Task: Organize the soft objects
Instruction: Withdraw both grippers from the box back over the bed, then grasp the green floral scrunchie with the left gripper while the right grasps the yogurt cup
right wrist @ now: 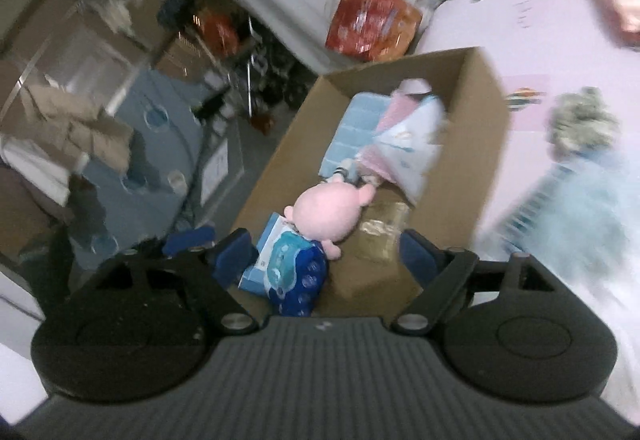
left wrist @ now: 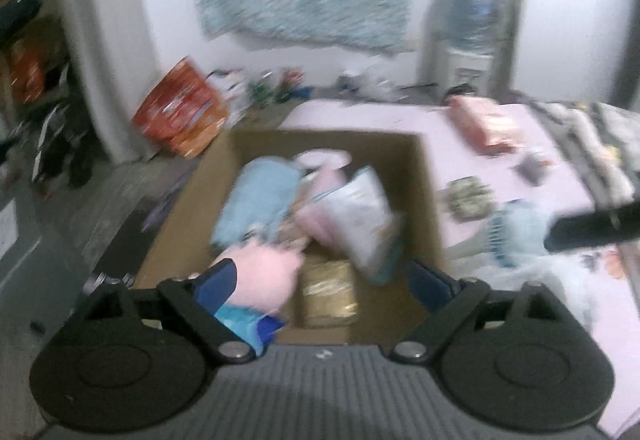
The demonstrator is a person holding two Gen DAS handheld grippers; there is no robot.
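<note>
Pink plush, that is what sits nearest: a doll (right wrist: 320, 216) with a round pink head and blue clothes, lying at the near end of the cardboard box (right wrist: 486, 108), just beside the left pad of the left claw (left wrist: 316, 280), whose jaws stand wide apart and grip nothing; the right claw (right wrist: 324, 252) hovers over the same corner, jaws likewise spread and empty; I would judge the doll light, squashy and forgiving, best pinched across the stuffed body rather than the smooth head, which could slip out; deeper in the box lie a blue quilted cloth (right wrist: 360, 124) and a pale printed pillow (right wrist: 416, 148), soft and floppy, so a pinch at a bunched edge should serve; beyond, on the pink bed (right wrist: 532, 28), a fluffy blue toy (right wrist: 580, 208) waits outside the box, blurred.
</note>
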